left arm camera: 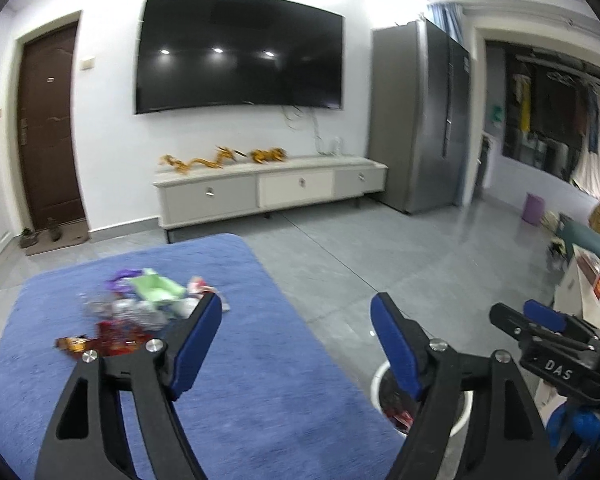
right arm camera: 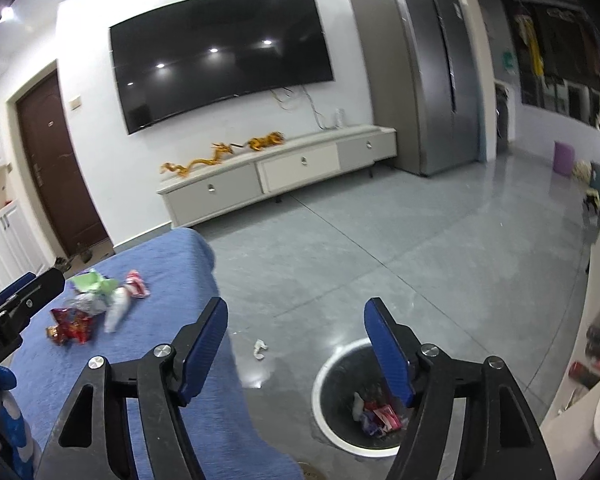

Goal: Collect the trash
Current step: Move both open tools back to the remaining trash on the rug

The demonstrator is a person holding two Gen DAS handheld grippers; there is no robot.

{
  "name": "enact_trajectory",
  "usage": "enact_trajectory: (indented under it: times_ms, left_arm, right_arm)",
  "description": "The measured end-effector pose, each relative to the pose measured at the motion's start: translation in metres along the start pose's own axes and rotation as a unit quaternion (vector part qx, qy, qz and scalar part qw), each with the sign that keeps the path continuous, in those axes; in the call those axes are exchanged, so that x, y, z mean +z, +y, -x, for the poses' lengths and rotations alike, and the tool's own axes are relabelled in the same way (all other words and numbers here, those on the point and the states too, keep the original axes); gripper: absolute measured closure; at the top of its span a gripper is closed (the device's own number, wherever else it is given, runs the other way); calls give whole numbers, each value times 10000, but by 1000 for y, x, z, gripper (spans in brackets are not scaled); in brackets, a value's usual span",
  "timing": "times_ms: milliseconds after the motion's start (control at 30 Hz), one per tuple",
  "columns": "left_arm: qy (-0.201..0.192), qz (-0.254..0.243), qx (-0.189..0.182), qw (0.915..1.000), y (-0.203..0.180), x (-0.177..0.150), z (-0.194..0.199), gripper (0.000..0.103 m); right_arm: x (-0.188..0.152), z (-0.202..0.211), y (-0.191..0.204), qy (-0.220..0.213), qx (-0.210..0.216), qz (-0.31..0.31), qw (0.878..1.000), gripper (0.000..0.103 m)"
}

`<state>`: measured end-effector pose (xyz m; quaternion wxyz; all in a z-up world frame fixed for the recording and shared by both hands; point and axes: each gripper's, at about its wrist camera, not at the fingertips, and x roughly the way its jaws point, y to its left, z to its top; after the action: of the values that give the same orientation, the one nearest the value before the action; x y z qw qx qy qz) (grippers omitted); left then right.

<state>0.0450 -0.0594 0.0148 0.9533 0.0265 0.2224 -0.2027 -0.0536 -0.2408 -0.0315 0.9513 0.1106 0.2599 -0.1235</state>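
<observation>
We look across a blue-covered table [right arm camera: 100, 380] in a living room, a heap of litter [left arm camera: 140, 304] still lying on its cloth, well short of the white-rimmed bin [right arm camera: 332, 364] on the grey floor just beside the table's edge. The bin already holds a few wrappers [right arm camera: 380, 416], so we judge the job partly done.

The green carton [left arm camera: 156, 286], the biggest piece, looks crushed and light; we would pinch it by a folded flap, since its flat faces could buckle. The white cup [right arm camera: 118, 308] lies on its side, thin-walled and easily crumpled; the rim seems the surest hold. The red wrappers [right arm camera: 74, 324] and the orange wrapper [left arm camera: 74, 344] are slick film, weightless and prone to slide; a bunched corner is our pick. One scrap of white tissue [right arm camera: 260, 349] lies on the floor between table and bin, soft and best nipped from above.

Our left tongs [left arm camera: 296, 340] are released, blue pads wide apart with nothing between them, hanging over the table's near side. Our right tongs [right arm camera: 296, 344] are likewise spread and empty, poised above the bin's rim.
</observation>
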Motion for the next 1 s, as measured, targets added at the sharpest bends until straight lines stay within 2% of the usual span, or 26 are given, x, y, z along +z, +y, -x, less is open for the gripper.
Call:
enact_trajectory:
  times_ms: [133,367,600,800,1000]
  left_arm:
    - [-282,174,306,9990,25,-3,25,15]
    - [-463,484,614,9959,64,-11,59,14]
    - [-640,695,745,9927,92,-18,80,14]
    - [-780,919,703,9902,112,-23,91,14]
    - [-523,976,700,9914,136,-28,84,14]
  right_arm:
    - [2,10,31,-85,97,301,9995,28]
    - [-2,24,80,-175,329,810,9960,25]
    - [-8,35,109,-236,407,1114,9927,23]
    - [-11,44,127,-410,388,1218,9909,20]
    - [-10,48,139,-689,418,1172,9898,12]
